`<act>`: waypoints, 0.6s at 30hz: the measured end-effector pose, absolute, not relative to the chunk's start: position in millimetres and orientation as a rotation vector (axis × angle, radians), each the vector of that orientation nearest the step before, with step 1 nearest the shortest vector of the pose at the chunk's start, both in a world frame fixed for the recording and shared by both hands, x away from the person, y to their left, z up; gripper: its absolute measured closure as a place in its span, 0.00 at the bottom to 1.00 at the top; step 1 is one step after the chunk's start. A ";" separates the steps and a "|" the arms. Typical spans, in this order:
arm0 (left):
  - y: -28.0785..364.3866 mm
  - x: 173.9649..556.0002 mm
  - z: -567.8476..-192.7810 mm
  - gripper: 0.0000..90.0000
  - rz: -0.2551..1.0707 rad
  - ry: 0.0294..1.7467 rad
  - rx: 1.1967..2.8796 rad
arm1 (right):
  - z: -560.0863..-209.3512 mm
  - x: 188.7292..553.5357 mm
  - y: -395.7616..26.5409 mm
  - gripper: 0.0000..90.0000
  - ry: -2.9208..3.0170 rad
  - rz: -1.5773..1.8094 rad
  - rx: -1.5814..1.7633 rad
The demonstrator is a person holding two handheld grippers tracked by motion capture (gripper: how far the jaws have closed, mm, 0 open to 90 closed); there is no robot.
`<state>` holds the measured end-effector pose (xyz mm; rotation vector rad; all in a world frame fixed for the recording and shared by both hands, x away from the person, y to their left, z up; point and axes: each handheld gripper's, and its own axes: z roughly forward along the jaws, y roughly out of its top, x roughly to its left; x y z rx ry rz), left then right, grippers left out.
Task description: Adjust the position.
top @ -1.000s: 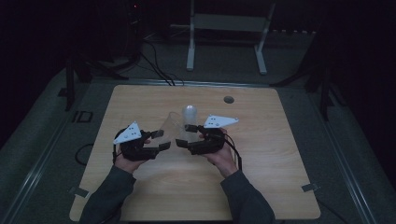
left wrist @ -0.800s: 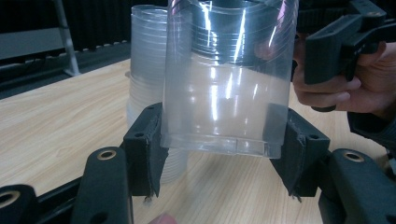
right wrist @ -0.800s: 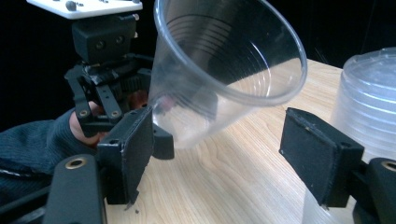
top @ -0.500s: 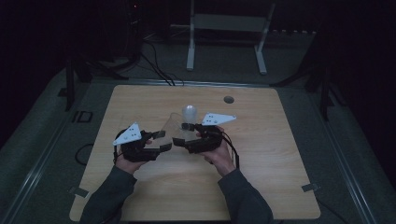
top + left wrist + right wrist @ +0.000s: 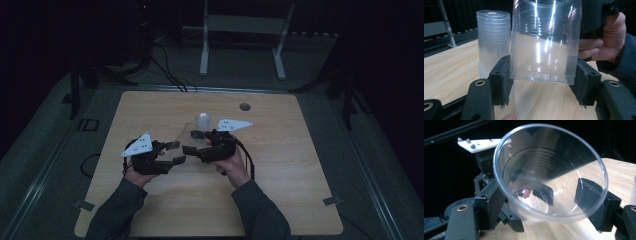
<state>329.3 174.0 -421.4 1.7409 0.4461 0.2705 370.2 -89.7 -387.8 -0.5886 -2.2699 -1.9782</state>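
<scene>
Clear ribbed plastic cup point(image 5: 544, 42) being passed between two grippers above the middle of the pale wooden desk point(image 5: 300, 190).
The right gripper point(image 5: 197, 145) is grasping the cup near its rim, while the left gripper's point(image 5: 541, 82) jaws, having just been easing apart, are flanking its base, seemingly still touching. A stack of clear plastic cups point(image 5: 493, 37) is standing just beyond; separating one cup looks nearly done, placing it remains.

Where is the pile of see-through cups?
The cup stack stands on the table near its far middle in the high view, just behind the single clear cup between both grippers.
</scene>
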 end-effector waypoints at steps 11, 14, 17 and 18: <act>172.0 329.2 -420.9 0.43 0.267 0.446 1.765 | -387.0 369.2 -89.8 0.35 -2.285 -1.992 -0.574; 170.2 329.7 -420.6 0.38 0.274 0.462 1.794 | -386.5 368.8 -90.0 0.35 -2.294 -1.992 -0.574; 169.1 329.9 -419.6 0.33 0.277 0.484 1.810 | -385.2 367.9 -90.6 0.35 -2.319 -1.993 -0.572; 169.1 329.8 -419.1 0.32 0.279 0.488 1.811 | -384.7 367.4 -90.9 0.35 -2.332 -1.992 -0.571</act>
